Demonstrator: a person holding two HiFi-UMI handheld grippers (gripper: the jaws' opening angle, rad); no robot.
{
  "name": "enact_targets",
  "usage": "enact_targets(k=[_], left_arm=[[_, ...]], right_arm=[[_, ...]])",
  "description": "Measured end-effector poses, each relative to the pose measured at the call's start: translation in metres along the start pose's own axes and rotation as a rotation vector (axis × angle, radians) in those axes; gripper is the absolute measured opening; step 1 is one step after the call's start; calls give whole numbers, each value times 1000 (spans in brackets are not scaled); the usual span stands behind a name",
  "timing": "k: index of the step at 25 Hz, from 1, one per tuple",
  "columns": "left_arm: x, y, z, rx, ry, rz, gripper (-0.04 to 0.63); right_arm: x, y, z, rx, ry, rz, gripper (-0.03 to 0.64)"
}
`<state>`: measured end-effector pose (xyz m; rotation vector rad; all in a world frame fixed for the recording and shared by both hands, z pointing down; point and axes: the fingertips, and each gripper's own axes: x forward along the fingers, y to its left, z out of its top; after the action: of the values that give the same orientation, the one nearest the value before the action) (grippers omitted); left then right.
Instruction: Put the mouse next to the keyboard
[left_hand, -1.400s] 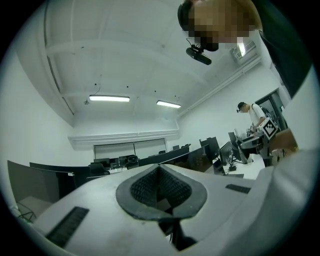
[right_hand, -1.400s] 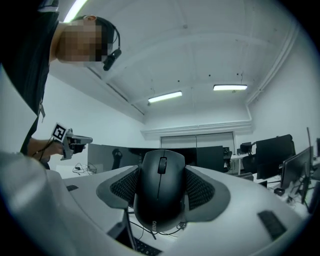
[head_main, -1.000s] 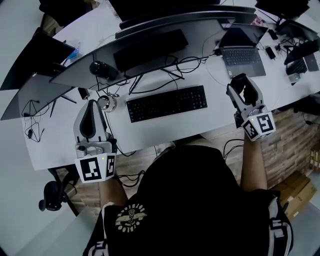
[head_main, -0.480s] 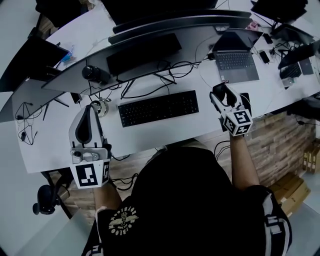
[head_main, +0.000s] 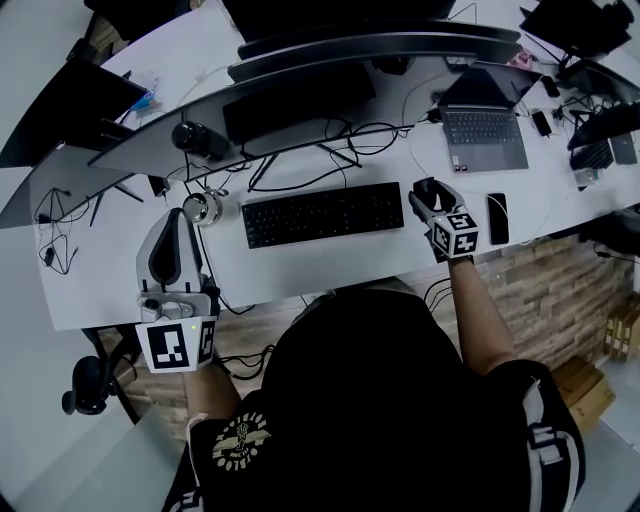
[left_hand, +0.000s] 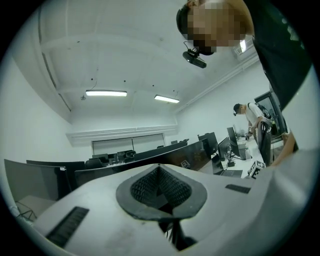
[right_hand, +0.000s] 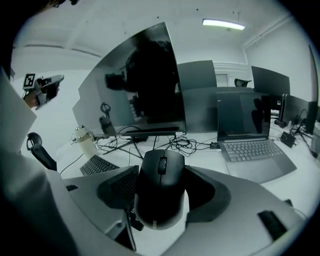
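A black mouse (right_hand: 161, 186) sits between the pads of my right gripper (right_hand: 162, 190), which is shut on it, scroll wheel pointing away. In the head view that gripper (head_main: 425, 193) and the mouse (head_main: 424, 187) are just beyond the right end of the black keyboard (head_main: 322, 214); whether the mouse touches the desk I cannot tell. The keyboard's end (right_hand: 98, 165) shows to the left in the right gripper view. My left gripper (head_main: 171, 218) is held near the desk's front left edge, shut and empty; its view shows the joined pads (left_hand: 160, 186) tilted up toward the ceiling.
An open laptop (head_main: 485, 135) stands behind the right gripper, and a dark phone (head_main: 497, 218) lies to its right. Curved monitors (head_main: 330, 60) and tangled cables (head_main: 330, 150) fill the back of the white desk (head_main: 310, 262). A round metal cup (head_main: 203, 207) stands left of the keyboard.
My right gripper has carried the mouse leftward, from the desk's right side past the phone to the keyboard's right end. The left gripper has stayed about where it was.
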<state>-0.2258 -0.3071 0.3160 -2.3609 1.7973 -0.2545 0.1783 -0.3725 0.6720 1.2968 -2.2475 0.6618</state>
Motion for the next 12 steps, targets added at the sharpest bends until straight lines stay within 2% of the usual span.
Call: enact_targets(k=[7, 12], left_arm=[[-5, 20, -11, -14, 50, 59, 2], [-2, 9, -9, 7, 59, -10, 2]], right_arm=[[29, -11, -48, 54, 138, -23, 288], [44, -23, -77, 94, 228, -53, 288]])
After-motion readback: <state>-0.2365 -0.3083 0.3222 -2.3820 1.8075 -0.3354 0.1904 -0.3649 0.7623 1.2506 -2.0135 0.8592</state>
